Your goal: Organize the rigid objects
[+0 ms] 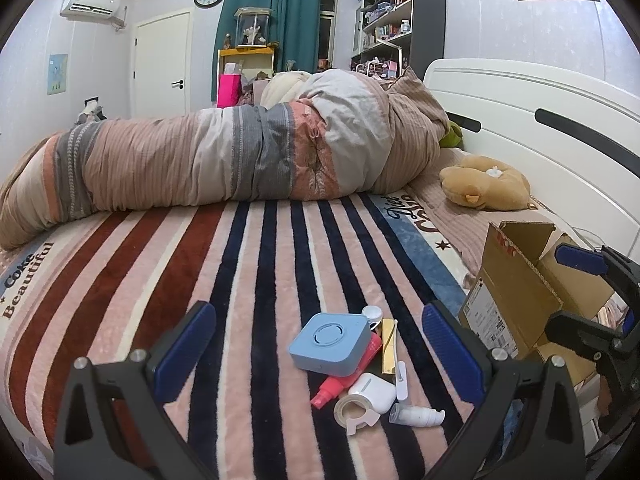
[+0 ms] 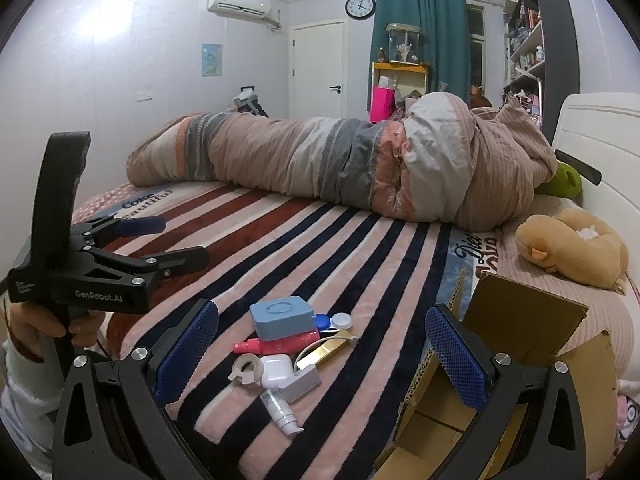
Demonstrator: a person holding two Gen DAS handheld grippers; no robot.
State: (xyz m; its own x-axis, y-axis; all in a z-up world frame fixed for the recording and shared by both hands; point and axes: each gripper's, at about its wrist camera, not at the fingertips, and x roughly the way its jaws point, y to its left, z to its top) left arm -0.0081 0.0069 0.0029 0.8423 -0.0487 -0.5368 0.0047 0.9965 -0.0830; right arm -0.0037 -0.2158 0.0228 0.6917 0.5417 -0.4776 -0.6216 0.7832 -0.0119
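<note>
Left wrist view: left tool (image 1: 320, 354) fingers spread wide apart, nothing between them, hovering over the striped blanket (image 1: 240, 264) on the bed. Small clutter pile sits just ahead of the fingers: blue square box (image 1: 330, 343) on top, leaning on a red spray bottle (image 1: 344, 380); white earbud case (image 1: 372, 393), tape roll (image 1: 352, 410) and small white pump bottle (image 1: 418, 416) nearest the camera; gold bar (image 1: 388, 346) and a white round case (image 1: 372, 313) behind. Open cardboard box (image 1: 516, 292) stands to the right of the pile. Right tool (image 1: 576, 292) visible at far right over the box, fingers apart, empty. Rolled duvet (image 1: 224, 156) across the far side of the bed, tan plush toy (image 1: 486, 182) near the headboard.

Right wrist view: right tool (image 2: 322, 356) also wide open, holding nothing, above the same pile. Blue square box (image 2: 282, 318) rests on the red spray bottle (image 2: 276, 345); earbud case (image 2: 275, 368), tape roll (image 2: 247, 367), pump bottle (image 2: 280, 410), gold bar (image 2: 324, 350) clustered touching. Cardboard box (image 2: 520, 320) just right of the pile, flaps open. Left tool (image 2: 176, 240) at left, fingers apart, gripped by a hand (image 2: 48, 328).
</note>
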